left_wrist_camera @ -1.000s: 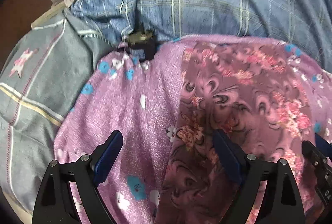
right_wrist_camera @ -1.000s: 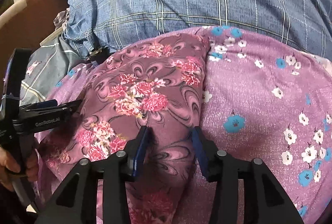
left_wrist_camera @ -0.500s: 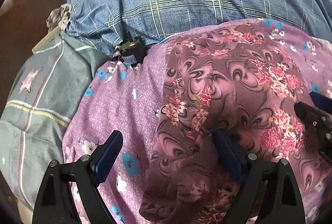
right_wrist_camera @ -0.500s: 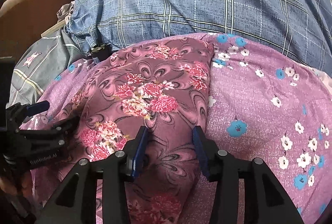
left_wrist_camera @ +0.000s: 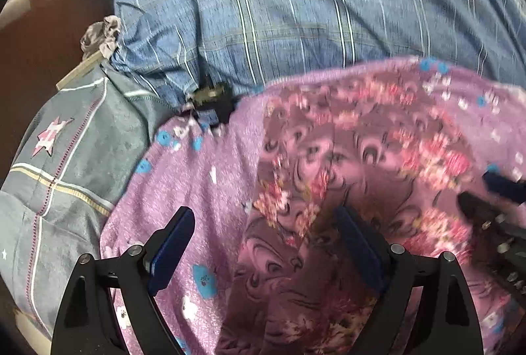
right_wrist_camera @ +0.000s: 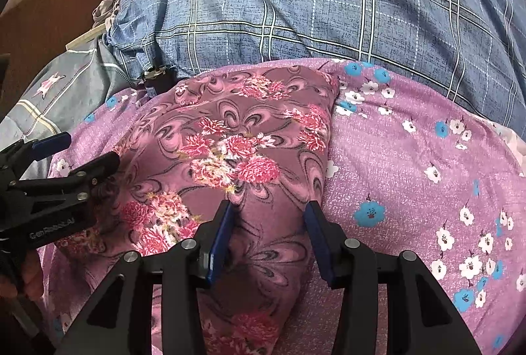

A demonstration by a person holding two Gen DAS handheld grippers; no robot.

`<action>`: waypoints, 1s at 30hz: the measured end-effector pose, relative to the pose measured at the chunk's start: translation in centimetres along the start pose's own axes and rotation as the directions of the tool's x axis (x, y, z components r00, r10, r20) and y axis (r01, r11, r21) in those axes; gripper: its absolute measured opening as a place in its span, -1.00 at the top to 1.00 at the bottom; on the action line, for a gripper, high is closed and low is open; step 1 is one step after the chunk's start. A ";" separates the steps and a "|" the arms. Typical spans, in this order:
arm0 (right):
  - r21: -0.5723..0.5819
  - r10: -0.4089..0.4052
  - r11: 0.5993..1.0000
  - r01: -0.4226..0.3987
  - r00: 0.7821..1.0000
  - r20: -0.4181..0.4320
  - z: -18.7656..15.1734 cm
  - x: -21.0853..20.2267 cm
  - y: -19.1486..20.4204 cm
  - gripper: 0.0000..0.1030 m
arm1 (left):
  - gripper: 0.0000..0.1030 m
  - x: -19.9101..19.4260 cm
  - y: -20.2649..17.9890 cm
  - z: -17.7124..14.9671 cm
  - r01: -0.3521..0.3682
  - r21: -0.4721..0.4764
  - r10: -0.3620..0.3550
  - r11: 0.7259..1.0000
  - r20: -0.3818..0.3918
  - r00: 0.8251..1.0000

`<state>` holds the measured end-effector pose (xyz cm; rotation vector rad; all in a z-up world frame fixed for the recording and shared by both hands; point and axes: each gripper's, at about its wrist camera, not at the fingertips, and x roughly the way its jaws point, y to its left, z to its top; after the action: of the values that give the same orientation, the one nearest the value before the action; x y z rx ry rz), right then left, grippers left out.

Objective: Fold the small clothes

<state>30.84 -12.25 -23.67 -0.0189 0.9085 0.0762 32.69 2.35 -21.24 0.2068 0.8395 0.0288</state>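
Note:
A small mauve garment with pink flowers (right_wrist_camera: 236, 151) lies folded on a lilac bedspread with blue and white flowers (right_wrist_camera: 411, 177). It also shows in the left wrist view (left_wrist_camera: 355, 164). My right gripper (right_wrist_camera: 268, 223) sits over the garment's near end, jaws partly apart with a raised fold of the cloth between them. My left gripper (left_wrist_camera: 263, 243) is open wide over the garment's left edge, its right finger (left_wrist_camera: 358, 243) on the cloth. The left gripper also appears at the left of the right wrist view (right_wrist_camera: 65, 164).
A blue plaid duvet (right_wrist_camera: 328, 9) lies bunched behind the garment. A grey pillow with a pink star (left_wrist_camera: 65, 157) lies at the left. A small dark object (left_wrist_camera: 213, 101) rests at the bedspread's far edge. A brown headboard (left_wrist_camera: 39, 42) stands far left.
The left gripper has shifted slightly back and left over the garment. The right gripper's jaws have opened wider around the fold. The garment has flattened at its near left.

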 end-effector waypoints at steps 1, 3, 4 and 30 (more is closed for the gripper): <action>0.000 0.001 1.000 -0.001 1.000 -0.001 0.0 0.0 0.0 0.09 | -0.75 0.6 -0.3 -0.1 -0.005 0.017 0.006 1.000 -0.017 1.000; 0.001 0.000 1.000 0.000 1.000 -0.004 -0.1 0.0 0.0 0.09 | -0.77 0.6 -0.5 -0.1 -0.018 0.026 0.018 1.000 0.001 1.000; 0.000 0.000 1.000 0.000 1.000 -0.004 -0.1 0.0 0.0 0.09 | -0.76 0.4 -0.5 0.1 -0.020 0.028 0.020 0.999 -0.002 1.000; -0.042 -0.033 0.999 0.033 0.999 0.002 -0.3 0.2 0.3 -0.01 | -0.71 -0.7 2.8 0.0 -0.014 -0.083 0.015 0.996 0.011 1.000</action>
<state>30.67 -11.97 -23.98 -0.0725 0.9051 0.0646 32.37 4.98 -20.25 0.1353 0.8238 0.0760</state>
